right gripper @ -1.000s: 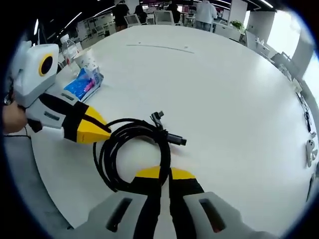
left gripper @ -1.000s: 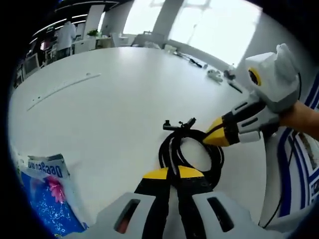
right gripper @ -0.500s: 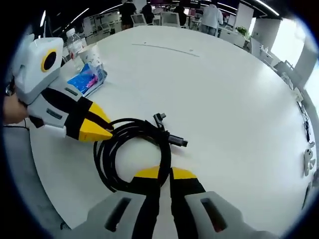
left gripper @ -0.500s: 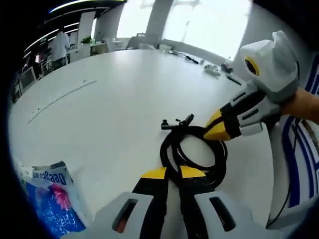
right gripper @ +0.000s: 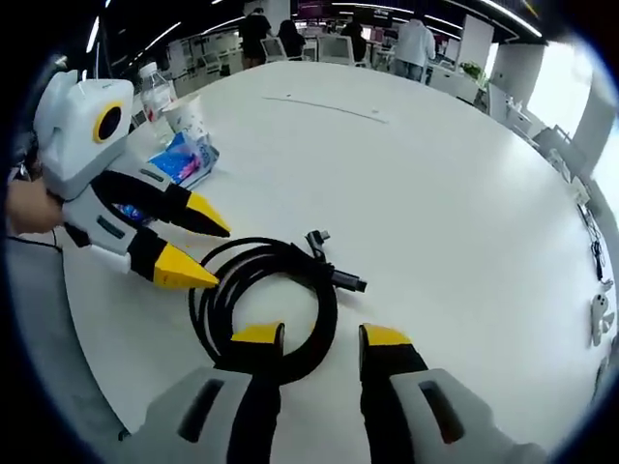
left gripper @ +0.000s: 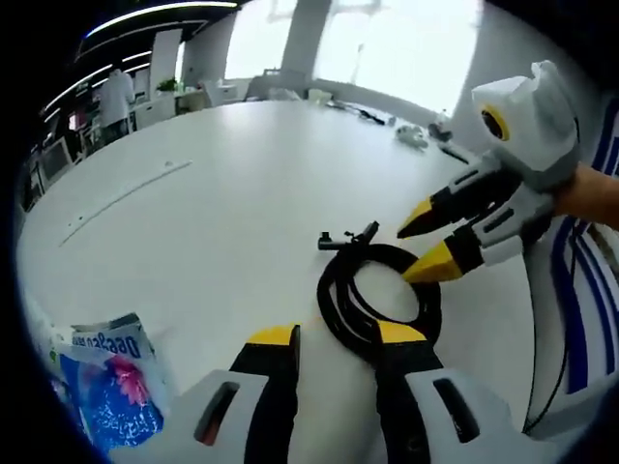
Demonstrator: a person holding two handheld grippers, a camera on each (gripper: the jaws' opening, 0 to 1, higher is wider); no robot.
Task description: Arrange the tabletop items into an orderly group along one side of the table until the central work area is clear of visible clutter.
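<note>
Jaws spread wide on both tools. Left gripper (left gripper: 334, 334): yellow-tipped fingers (left gripper: 275, 336) parted, holding nothing; the near edge of the coiled black cable (left gripper: 379, 300) lies between and just ahead of the tips, on the white table (left gripper: 213, 213). Whether the right-hand tip touches the coil, cannot tell. Cable plug ends stick out at the far side of the coil, away from the fingers.

Right gripper (right gripper: 311, 335): fingers (right gripper: 257, 334) equally wide apart, empty; the cable (right gripper: 261, 304) loop sits just beyond the tips, its near arc crossing the gap between them. Connector end points off to the right of the coil.

In the left gripper view the right gripper (left gripper: 419, 248) reaches in from the right, held by a hand (left gripper: 586, 193), jaws open, lower tip at the coil's rim. In the right gripper view the left gripper (right gripper: 198, 246) comes in from the left, jaws open, lower tip just beside the coil.

Blue packet (left gripper: 104, 380) left of the left fingers, with pink flower print and white lettering, seen upside down; not reliably readable. Same packet (right gripper: 182, 160) beyond the left gripper, beside a paper cup (right gripper: 187, 114) and a water bottle (right gripper: 154, 85)
</note>
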